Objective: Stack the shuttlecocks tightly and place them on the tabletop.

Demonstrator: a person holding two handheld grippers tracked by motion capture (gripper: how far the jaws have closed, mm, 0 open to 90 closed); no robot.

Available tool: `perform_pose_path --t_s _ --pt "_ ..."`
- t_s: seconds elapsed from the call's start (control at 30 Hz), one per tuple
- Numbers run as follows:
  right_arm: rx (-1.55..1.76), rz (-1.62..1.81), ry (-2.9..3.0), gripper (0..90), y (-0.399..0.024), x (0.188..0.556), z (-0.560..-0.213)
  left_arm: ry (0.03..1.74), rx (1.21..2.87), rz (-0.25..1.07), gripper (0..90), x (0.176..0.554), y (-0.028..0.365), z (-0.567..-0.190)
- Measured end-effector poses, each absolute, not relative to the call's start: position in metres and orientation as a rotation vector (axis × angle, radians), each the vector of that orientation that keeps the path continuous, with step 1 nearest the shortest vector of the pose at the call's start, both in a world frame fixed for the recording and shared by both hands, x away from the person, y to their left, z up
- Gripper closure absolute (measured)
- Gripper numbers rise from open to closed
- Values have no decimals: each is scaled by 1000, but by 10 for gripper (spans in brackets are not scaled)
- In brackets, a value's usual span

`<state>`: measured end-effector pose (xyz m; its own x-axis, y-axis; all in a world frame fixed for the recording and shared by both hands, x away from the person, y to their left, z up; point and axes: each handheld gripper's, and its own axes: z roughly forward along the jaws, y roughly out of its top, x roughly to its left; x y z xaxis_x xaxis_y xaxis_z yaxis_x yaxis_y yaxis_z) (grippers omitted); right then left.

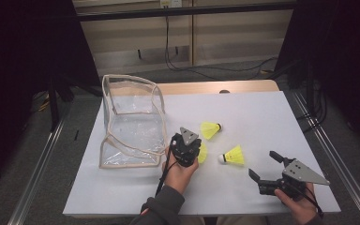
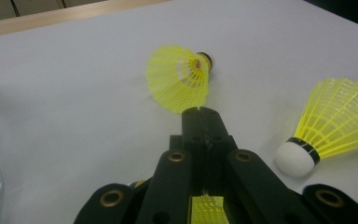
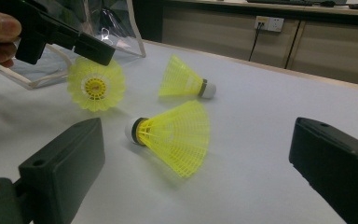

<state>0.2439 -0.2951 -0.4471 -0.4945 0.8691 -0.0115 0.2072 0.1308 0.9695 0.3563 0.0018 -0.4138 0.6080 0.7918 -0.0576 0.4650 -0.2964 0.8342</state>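
Yellow shuttlecock [image 3: 96,86] pinched by skirt in left tool [image 1: 186,149], just off bench [image 1: 262,112]. Right tool [image 1: 267,169] open, idle. Next, likely: carry to clear pouch [image 1: 132,121], release inside.

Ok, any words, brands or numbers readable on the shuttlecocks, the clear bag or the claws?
None can be read.
Shuttlecocks: plain yellow skirts, a black band at the cork, no print to make out.
Clear bag: no label visible.
Left claw and right claw: black, unmarked.
Wall socket: too small to show any marking.
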Motion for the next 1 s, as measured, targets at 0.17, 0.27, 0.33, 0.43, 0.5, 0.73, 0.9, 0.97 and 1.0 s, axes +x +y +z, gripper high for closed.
perform_pose_path --t_s 0.17,0.27,0.33,0.43,0.5,0.73,0.9,0.97,1.0 --pt "1034 1393 1806 29 -295 244 -447 1013 1938 476 900 362 -5 -412" --pt "1033 1395 1806 29 -295 244 -447 1033 1930 479 900 367 -8 -410" --pt "1031 1397 1806 29 -295 244 -447 1041 1929 478 900 369 -10 -410" --pt "1033 1397 1806 29 -295 243 -447 1048 1926 486 900 372 -11 -410" --pt "1035 1399 1804 29 -295 243 -447 1057 1924 495 900 375 -11 -409" --pt "1031 1401 1802 29 -295 243 -447 1080 1936 520 900 383 -14 -407" --pt "1036 1400 1802 29 -295 243 -447 1088 1938 534 900 387 -15 -406" --pt "1036 1400 1800 29 -295 243 -447 1105 1936 552 900 390 -14 -404" --pt "1036 1400 1800 29 -295 243 -447 1111 1930 550 900 391 -14 -404"
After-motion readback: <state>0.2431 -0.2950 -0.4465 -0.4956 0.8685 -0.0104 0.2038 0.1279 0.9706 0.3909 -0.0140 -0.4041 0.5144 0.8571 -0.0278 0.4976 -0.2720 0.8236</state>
